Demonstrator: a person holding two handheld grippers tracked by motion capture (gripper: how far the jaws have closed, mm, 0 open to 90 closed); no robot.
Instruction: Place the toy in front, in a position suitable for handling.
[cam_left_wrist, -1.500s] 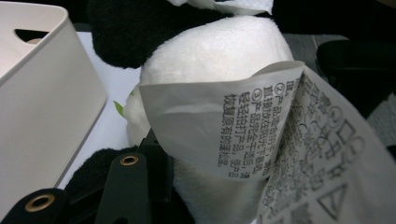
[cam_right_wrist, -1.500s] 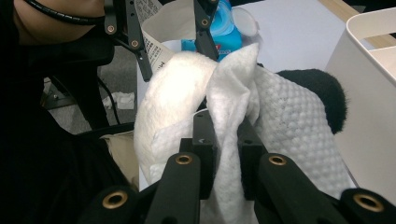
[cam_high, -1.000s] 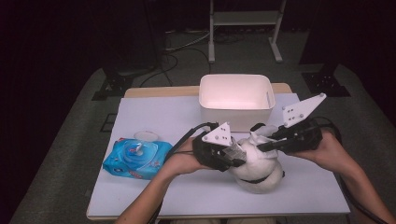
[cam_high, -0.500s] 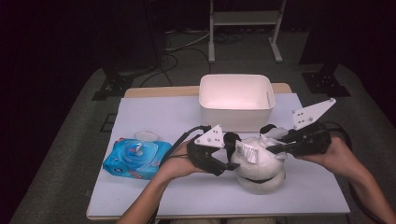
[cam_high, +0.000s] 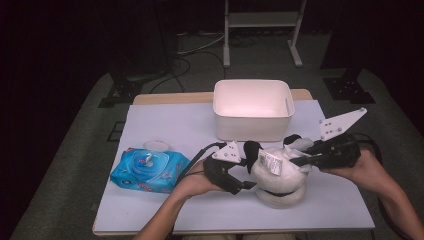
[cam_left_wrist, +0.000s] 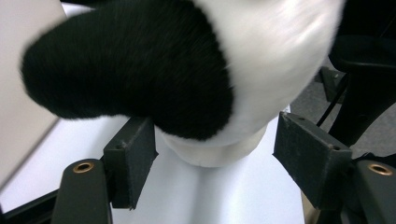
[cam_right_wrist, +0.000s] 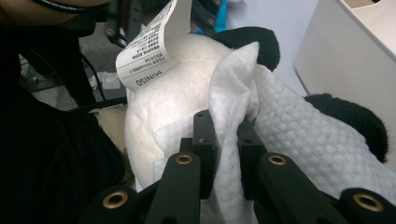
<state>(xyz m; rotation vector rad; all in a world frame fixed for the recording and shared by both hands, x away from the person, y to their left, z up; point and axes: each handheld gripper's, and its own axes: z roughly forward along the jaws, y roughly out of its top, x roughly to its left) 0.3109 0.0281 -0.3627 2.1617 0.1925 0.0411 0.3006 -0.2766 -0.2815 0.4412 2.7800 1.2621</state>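
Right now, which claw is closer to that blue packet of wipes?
Left. The left claw sits just right of the blue packet of wipes; the right claw is farther off, beyond the plush panda.

- From above I get a bright table (cam_high: 165, 125) with dark surroundings; the white bin (cam_high: 252, 107) glows inside.
- My left gripper view is soft: the plush panda (cam_left_wrist: 187, 70) sits too close, blurred.
- My right gripper view is sharp on the wipe (cam_right_wrist: 280, 135).

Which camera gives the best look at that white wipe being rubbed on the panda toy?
The right gripper view: the wipe sits pinched in the right gripper against the plush panda. The high view shows a small white scrap.
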